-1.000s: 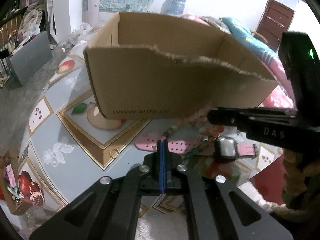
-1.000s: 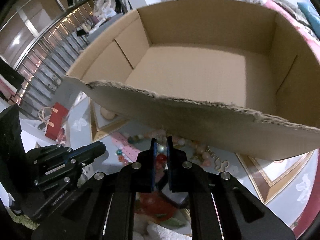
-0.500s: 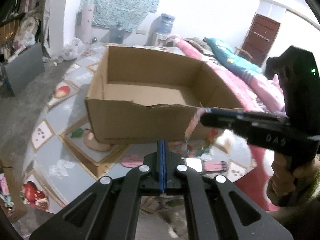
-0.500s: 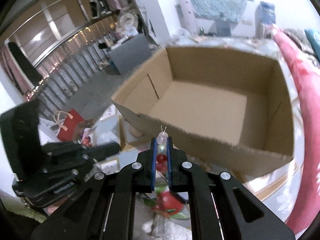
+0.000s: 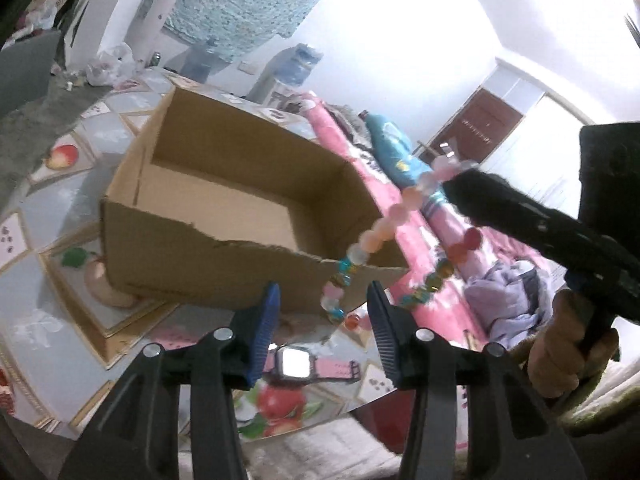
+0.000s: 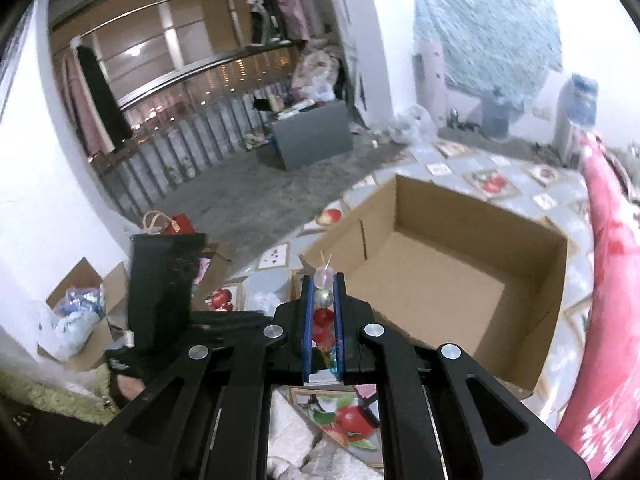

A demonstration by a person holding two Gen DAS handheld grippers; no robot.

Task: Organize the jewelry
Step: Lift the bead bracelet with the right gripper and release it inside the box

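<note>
My right gripper [image 6: 322, 280] is shut on a beaded necklace [image 6: 323, 316] of pink, clear, red and blue beads. In the left wrist view the right gripper [image 5: 454, 182] holds the necklace [image 5: 374, 236] up, and it hangs down in a loop beside the near right corner of an open, empty cardboard box [image 5: 224, 200]. My left gripper [image 5: 324, 292] is open and empty, low in front of the box. A pink digital watch [image 5: 294, 362] lies on the patterned floor mat below the left gripper. The box [image 6: 448, 284] lies ahead and right of the right gripper.
A pink bedspread [image 5: 432, 248] borders the mat on the right. A fruit-patterned mat [image 5: 52, 240] covers the floor around the box. A grey cabinet [image 6: 312, 136], a railing and clutter stand at the far left. A water dispenser [image 5: 296, 68] stands by the far wall.
The right gripper has lifted the necklace up off the mat, higher than the box rim. The left gripper has opened and both views have risen and tilted back from the box.
</note>
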